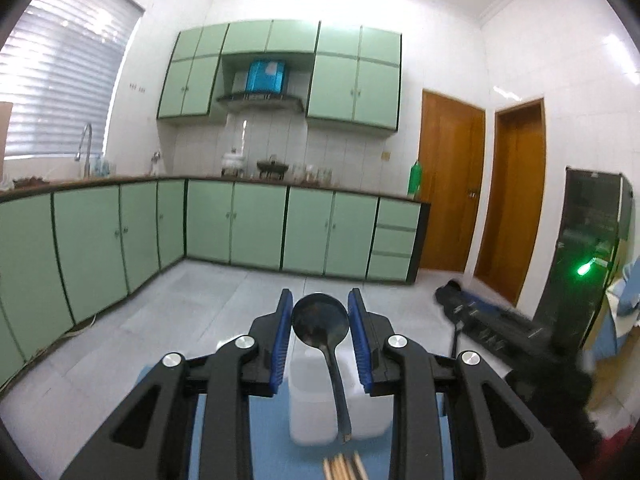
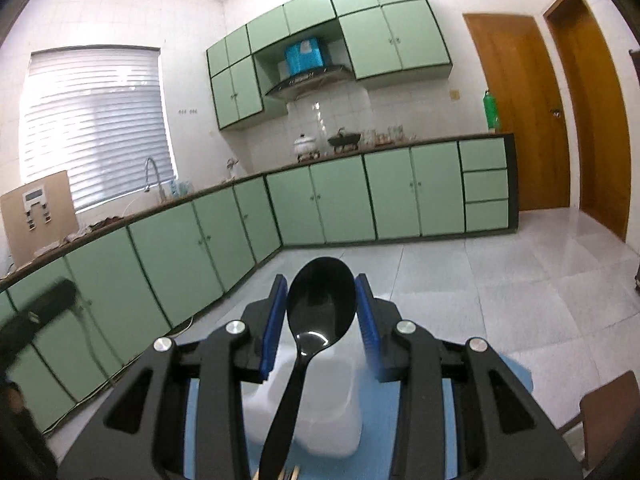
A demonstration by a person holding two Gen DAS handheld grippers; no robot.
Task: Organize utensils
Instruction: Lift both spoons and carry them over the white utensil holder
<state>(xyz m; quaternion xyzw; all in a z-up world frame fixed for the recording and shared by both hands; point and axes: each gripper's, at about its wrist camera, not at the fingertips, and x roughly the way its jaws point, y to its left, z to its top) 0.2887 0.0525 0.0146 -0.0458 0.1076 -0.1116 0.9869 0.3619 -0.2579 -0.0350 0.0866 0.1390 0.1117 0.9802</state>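
Through the left wrist camera, the left hand-held gripper is standing with its blue pads well apart and gripping nothing. A black ladle is showing in the gap, its round bowl at the level of the fingertips and clear of both pads. Its handle is running down in front of the white container, ending at that container's near edge; whether it is leaning on the container or resting in it cannot be told. The container is sitting on a blue mat covering the surface. Just in front of the container, wooden chopsticks are lying loose on the mat.

Through the right wrist camera, the right hand-held gripper is likewise spread wide and holding nothing. A black spoon is rising between its pads, the handle crossing the white container and running out of view below. Chopstick tips are peeking in in front of the container.

By my judgement the sorting is barely begun: the chopsticks are waiting outside the container, and neither black utensil is clearly stowed.

No brand or writing is readable on the utensils or container.
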